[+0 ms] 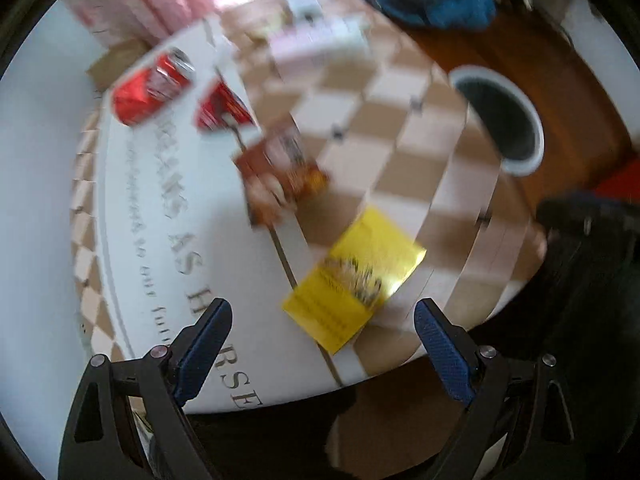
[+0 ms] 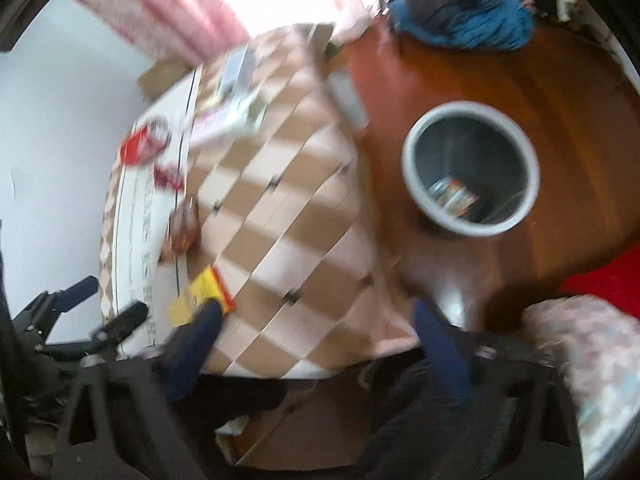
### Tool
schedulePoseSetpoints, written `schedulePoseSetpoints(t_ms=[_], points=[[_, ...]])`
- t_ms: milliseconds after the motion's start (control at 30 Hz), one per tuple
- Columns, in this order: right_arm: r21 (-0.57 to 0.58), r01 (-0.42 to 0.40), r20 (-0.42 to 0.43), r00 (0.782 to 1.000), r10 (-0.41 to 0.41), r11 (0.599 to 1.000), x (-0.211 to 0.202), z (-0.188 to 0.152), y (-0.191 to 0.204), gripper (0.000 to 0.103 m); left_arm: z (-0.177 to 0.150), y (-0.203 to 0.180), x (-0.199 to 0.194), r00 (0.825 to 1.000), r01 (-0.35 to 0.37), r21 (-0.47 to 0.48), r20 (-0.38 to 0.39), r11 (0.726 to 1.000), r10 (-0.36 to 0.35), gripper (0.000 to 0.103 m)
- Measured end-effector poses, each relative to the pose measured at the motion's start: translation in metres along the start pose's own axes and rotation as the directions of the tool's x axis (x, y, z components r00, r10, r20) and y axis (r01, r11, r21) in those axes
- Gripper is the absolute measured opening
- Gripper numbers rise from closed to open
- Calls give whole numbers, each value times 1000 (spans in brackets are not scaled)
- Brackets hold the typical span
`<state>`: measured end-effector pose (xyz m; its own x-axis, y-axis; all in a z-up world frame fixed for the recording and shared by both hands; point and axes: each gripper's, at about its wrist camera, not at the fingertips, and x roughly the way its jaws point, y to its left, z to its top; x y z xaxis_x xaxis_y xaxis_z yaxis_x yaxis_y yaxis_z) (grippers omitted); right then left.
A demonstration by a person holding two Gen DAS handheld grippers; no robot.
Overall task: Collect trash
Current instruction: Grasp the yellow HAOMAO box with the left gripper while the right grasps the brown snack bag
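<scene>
Trash bin [image 2: 471, 168]: one wrapper inside. Remaining ahead of left gripper [image 1: 323, 344], fingers spread, empty: yellow packet [image 1: 352, 276], brown packet [image 1: 280, 172], red cans [image 1: 150, 88]. Right gripper [image 2: 316, 340] spread, empty

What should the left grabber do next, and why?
Probably ease the left gripper forward and down onto the yellow wrapper. Its jaws are open and empty, and that wrapper lies nearest, just ahead on the table. The brown wrapper and red can sit farther off. The bin waits on the floor for the drop.
</scene>
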<state>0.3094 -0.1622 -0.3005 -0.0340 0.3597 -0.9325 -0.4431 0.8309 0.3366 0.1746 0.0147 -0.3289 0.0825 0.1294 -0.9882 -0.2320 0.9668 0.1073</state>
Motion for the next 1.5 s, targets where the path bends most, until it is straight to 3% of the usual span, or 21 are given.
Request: schedulePoseSetpoints(t_ms=[233, 267, 367, 467, 600, 700, 867, 933, 1033, 1133, 1267, 1400, 1500], points=[[21, 39, -72, 997, -37, 999, 44, -5, 8, 75, 8, -13, 57, 993, 72, 105, -103, 992, -62, 91], [21, 47, -77, 996, -45, 999, 46, -4, 7, 75, 11, -10, 55, 991, 104, 86, -90, 991, -96, 83], [26, 68, -85, 994, -65, 997, 52, 0, 7, 75, 11, -3, 51, 990, 125, 45, -69, 991, -122, 72], [27, 79, -89, 993, -76, 997, 52, 4, 4, 75, 4, 8, 47, 990, 132, -10, -49, 991, -132, 69], [12, 91, -93, 992, -90, 996, 54, 6, 12, 75, -12, 34, 34, 992, 127, -165, 1, 978, -128, 66], [-9, 88, -84, 993, -88, 996, 52, 9, 26, 75, -24, 68, 16, 993, 114, -328, 62, 938, -99, 65], [-55, 44, -65, 997, -48, 997, 54, 22, 69, 75, -37, 144, 20, 992, 121, -571, 91, 812, -84, 64], [-72, 25, -68, 997, -30, 997, 60, 31, 90, 75, -39, 168, 30, 993, 117, -625, 82, 771, -84, 64], [-102, 5, -78, 997, -13, 995, 79, 47, 126, 75, -43, 197, 42, 995, 103, -672, 75, 733, -71, 64], [-126, -2, -99, 995, -11, 992, 100, 61, 158, 75, -39, 208, 51, 995, 103, -652, 55, 752, -89, 64], [-173, 34, -123, 991, -56, 984, 129, 71, 191, 75, -35, 206, 61, 995, 89, -553, 13, 828, -98, 66], [-218, 91, -144, 982, -125, 972, 152, 70, 205, 76, -33, 198, 64, 998, 48, -464, -21, 884, -65, 66], [-271, 143, -115, 977, -180, 952, 156, 66, 216, 77, -32, 194, 65, 998, 47, -460, -16, 887, -61, 65]])
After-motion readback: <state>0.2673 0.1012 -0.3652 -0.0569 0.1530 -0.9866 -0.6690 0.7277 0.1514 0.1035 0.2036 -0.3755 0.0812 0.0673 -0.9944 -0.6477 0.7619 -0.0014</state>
